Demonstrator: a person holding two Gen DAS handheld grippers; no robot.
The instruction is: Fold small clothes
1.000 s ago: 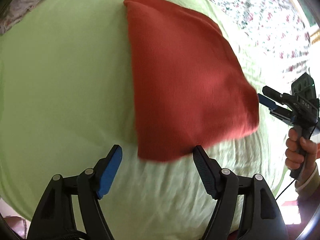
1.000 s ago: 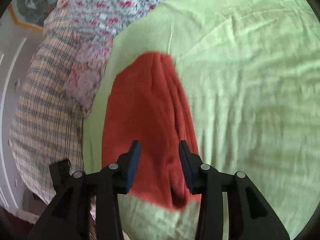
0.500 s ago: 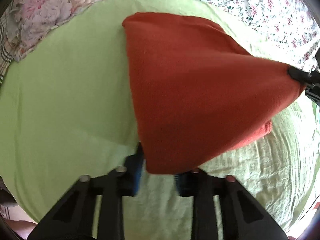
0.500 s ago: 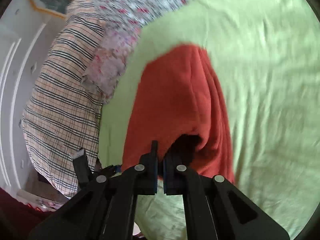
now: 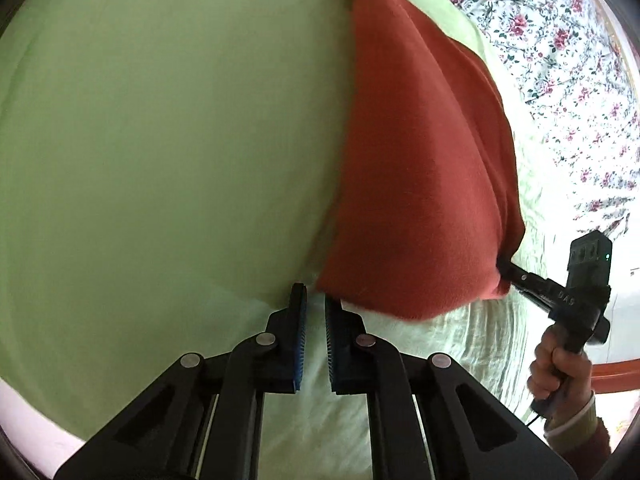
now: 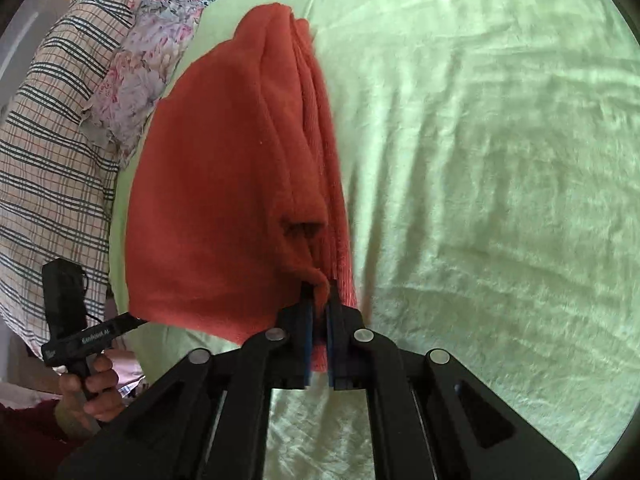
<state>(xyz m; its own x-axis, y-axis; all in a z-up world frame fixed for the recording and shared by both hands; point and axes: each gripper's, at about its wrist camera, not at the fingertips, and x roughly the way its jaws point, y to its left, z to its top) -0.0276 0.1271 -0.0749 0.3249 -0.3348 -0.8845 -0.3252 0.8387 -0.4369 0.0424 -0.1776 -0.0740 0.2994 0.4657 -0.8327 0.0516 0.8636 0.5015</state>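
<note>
A rust-red fleece cloth lies folded on the green sheet, its near edge lifted off the bed. My left gripper is shut, pinching the cloth's near left corner at its very tips; the right wrist view shows that left gripper meeting the same corner. My right gripper is shut on the cloth's near right corner, with layered fabric bunched between its blue pads. From the left wrist view, that right gripper is sunk into the cloth's edge. The far end of the cloth rests on the sheet.
A floral sheet borders the green one on the far right. A plaid blanket and a floral pillow lie beyond the cloth. A person's hand grips the right tool, another hand the left. Open green sheet stretches to the right.
Both grippers went from open beside the cloth's near edge to shut on its corners. The near edge has come up off the sheet, and both hands have moved down and nearer.
</note>
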